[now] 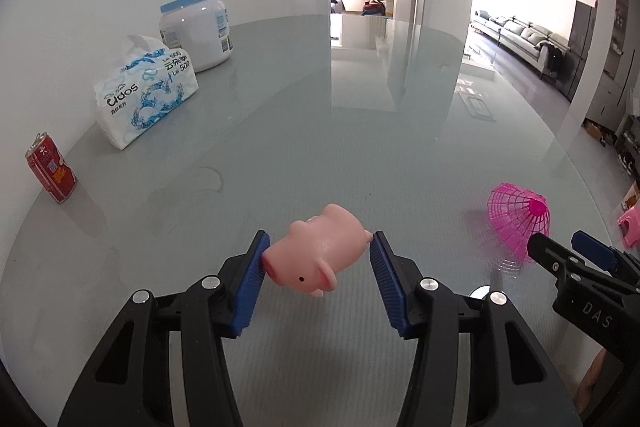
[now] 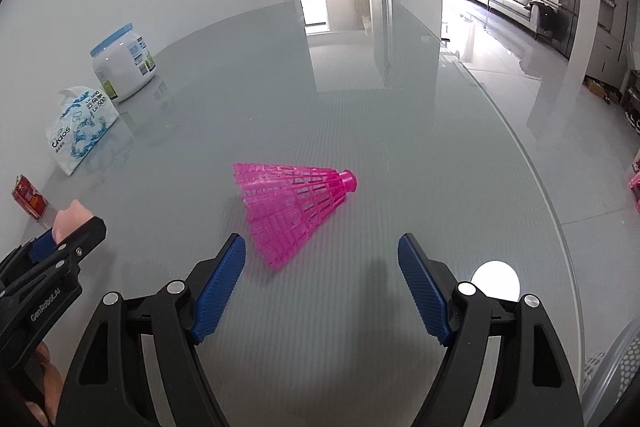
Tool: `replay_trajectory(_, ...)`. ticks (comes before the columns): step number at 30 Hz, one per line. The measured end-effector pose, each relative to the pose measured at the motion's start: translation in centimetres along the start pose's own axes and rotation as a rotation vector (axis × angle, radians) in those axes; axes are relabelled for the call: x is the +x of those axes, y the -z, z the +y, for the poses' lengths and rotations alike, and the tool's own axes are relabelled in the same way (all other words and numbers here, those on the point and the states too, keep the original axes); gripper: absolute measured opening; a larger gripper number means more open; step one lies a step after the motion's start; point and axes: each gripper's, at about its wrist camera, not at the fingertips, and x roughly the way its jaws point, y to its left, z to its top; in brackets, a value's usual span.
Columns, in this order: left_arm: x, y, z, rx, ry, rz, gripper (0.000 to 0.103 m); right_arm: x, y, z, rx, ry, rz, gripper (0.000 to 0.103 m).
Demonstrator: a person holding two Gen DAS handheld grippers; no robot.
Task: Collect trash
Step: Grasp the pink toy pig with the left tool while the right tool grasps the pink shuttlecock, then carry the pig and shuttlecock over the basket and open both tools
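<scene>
My left gripper [image 1: 318, 247] is shut on a pink rubber pig toy [image 1: 316, 253], held between its blue pads above the glass table [image 1: 280, 147]. The pig also shows in the right wrist view [image 2: 70, 219], at the far left. A pink plastic shuttlecock [image 2: 290, 205] lies on its side on the table, just ahead of my right gripper [image 2: 322, 247], which is open and empty. The shuttlecock also shows in the left wrist view [image 1: 520, 219], with the right gripper [image 1: 560, 247] beside it.
A red drink can [image 1: 51, 173], a tissue pack [image 1: 146, 93] and a white tub with a blue lid [image 1: 198, 29] stand along the left wall. The table's curved edge runs on the right. A mesh bin rim [image 2: 616, 367] shows at lower right.
</scene>
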Motion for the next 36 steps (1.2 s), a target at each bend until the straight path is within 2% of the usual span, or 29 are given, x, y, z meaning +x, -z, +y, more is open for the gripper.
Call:
replay_trajectory(6,0.4,0.1,0.0,-0.008,0.018,0.013,0.051,1.3,-1.1,0.9,-0.019,0.070,-0.007,0.073)
replay_trajectory(8,0.4,0.1,0.0,-0.008,0.023,0.015,0.051,1.8,-1.4,1.2,-0.025,0.077,0.002,0.055)
replay_trajectory(9,0.4,0.1,0.0,-0.009,0.027,0.015,0.051,1.9,-1.4,1.3,-0.024,0.077,0.009,0.051)
replay_trajectory(11,0.5,0.0,0.2,-0.012,0.034,0.013,0.051,2.1,-1.5,1.3,-0.018,0.061,0.017,0.035)
replay_trajectory(14,0.4,0.0,0.2,-0.016,0.039,0.008,0.051,1.9,-1.4,1.2,-0.010,0.043,0.006,0.015)
replay_trajectory(16,0.3,0.0,0.2,-0.014,0.041,0.006,0.051,1.5,-1.2,1.1,-0.006,0.027,-0.008,0.007)
replay_trajectory(23,0.0,0.1,-0.1,-0.009,0.046,0.000,0.051,-0.4,-0.1,0.8,0.004,-0.021,-0.061,0.005)
replay_trajectory(31,-0.7,0.0,-0.1,-0.016,0.070,-0.013,0.051,-2.3,1.1,0.6,0.025,-0.024,-0.096,0.005)
replay_trajectory(36,-1.3,0.0,-0.4,-0.009,0.087,-0.027,0.051,-4.6,2.4,-0.7,0.075,-0.015,-0.120,0.005)
